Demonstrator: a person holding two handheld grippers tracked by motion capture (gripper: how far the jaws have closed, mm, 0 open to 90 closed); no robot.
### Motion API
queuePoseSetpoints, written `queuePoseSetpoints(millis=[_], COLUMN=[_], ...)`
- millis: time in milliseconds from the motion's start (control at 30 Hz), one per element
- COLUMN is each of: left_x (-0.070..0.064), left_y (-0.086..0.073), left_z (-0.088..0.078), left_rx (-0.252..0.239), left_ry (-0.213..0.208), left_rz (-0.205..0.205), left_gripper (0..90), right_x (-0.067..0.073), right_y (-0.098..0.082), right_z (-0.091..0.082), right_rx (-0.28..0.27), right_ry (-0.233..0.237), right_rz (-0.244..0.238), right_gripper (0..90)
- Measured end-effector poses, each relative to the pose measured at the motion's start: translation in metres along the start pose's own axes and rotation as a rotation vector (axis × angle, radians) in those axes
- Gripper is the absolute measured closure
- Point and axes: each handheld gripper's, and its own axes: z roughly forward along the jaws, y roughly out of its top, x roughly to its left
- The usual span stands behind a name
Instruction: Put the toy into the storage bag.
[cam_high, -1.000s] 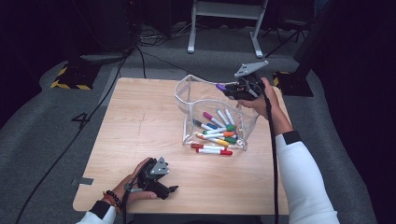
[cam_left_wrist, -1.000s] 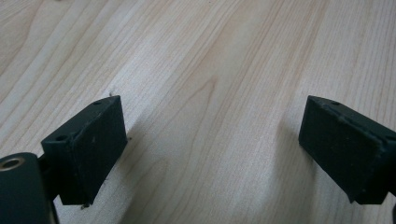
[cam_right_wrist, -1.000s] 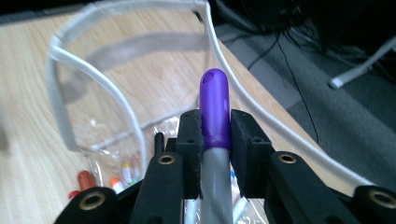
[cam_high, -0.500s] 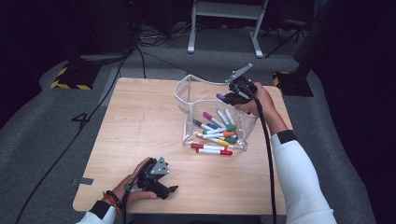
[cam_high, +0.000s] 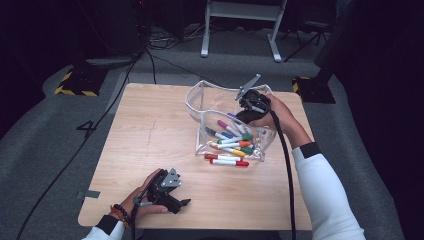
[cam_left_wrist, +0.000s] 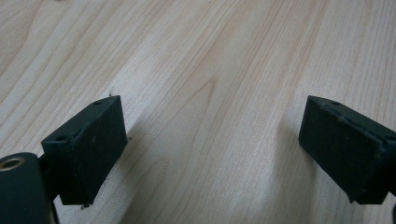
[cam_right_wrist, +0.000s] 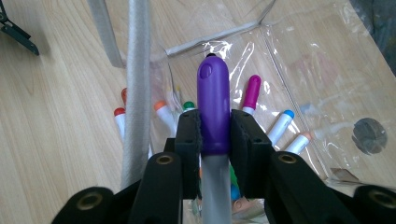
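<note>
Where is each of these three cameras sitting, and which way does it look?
High view: above the person's side, looking forward and down on the table; both forearms, left gripper and right gripper show.
Left gripper view: on the left gripper, facing bare tabletop between its open jaws.
Right gripper view: on the right gripper, looking into the clear bag; its jaws pinch a purple marker.
Shared: bag and markers in the high and right gripper views.

Wood, plastic, foam-black pads

Pale matt wood-grain table (cam_high: 150, 130); glossy clear plastic pouch (cam_high: 202, 102); smooth shiny purple marker cap (cam_right_wrist: 213, 107); matt black gripper pads (cam_left_wrist: 95, 144).
</note>
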Motion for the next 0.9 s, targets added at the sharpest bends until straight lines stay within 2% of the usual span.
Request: queuePoseSetpoints(millis=[100,233,333,500,633,700,767,900], left_x=[0.0,0.0,0.0,0.0,0.0,0.0,0.0,0.0], left_y=[0.0,0.0,0.0,0.0,0.0,0.0,0.0,0.0], left_z=[0.0,0.0,0.0,0.0,0.0,0.0,0.0,0.0], left_rx=[0.0,0.0,0.0,0.0,0.0,0.0,0.0,0.0], left_ry=[0.0,0.0,0.0,0.0,0.0,0.0,0.0,0.0], left_rz=[0.0,0.0,0.0,0.0,0.0,-0.001,0.0,0.0], left_gripper=[7.9,7.9,7.9,7.9,7.9,7.9,7.9,7.9], right_x=[0.0,-0.001,-0.002,0.0,0.002,0.004,0.008,0.016], right_y=[-0.001,-0.004,-0.007,-0.016,-0.025,-0.03,-0.034,-0.046], right_z=[-0.001,-0.006,-0.012,-0.027,-0.042,-0.049,-0.056,-0.071], right_rx=[-0.015,-0.074,-0.119,-0.206,-0.298,-0.326,-0.345,-0.402], right_ry=[-0.018,-0.062,-0.092,-0.126,-0.126,-0.125,-0.165,-0.196], right_rz=[-0.003,0.026,0.053,0.071,0.081,0.081,0.081,0.086], right_gripper=[70.8,61.9,60.7,55.3,49.1,45.8,40.6,37.5])
